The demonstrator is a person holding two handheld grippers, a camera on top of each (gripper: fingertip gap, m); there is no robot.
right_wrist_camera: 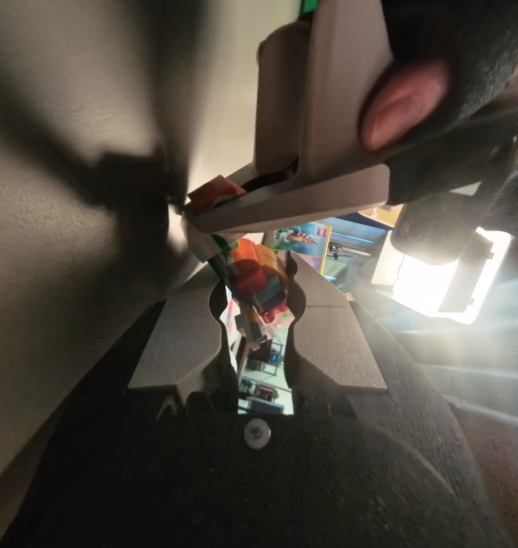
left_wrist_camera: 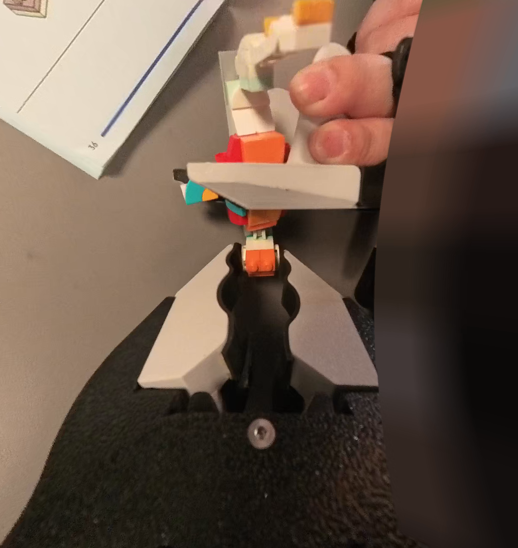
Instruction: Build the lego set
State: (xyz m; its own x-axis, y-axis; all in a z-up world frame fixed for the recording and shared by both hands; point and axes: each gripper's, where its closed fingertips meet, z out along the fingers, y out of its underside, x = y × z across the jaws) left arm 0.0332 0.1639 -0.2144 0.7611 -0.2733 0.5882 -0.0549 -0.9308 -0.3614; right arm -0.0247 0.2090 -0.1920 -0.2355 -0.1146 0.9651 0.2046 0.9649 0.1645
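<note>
From the left wrist view, the left gripper pinches a small orange-and-white piece at its very tips, mid-frame. Straight ahead of those tips, touching or nearly so, hangs the lego model, a chain of white, orange, red and teal bricks running up the frame. The right gripper crosses it sideways, clenched on its middle, with a person's hand at upper right. So the model's long axis lines up with the left fingers. An instruction booklet lies upper left on the grey table.

From the right wrist view, the model sits gripped between the near fingers at centre, while the left gripper comes in from upper right, holding the orange piece. The set's box stands behind. I'd judge the piece is being pressed onto the model's end; the crossing fingers leave little room.
</note>
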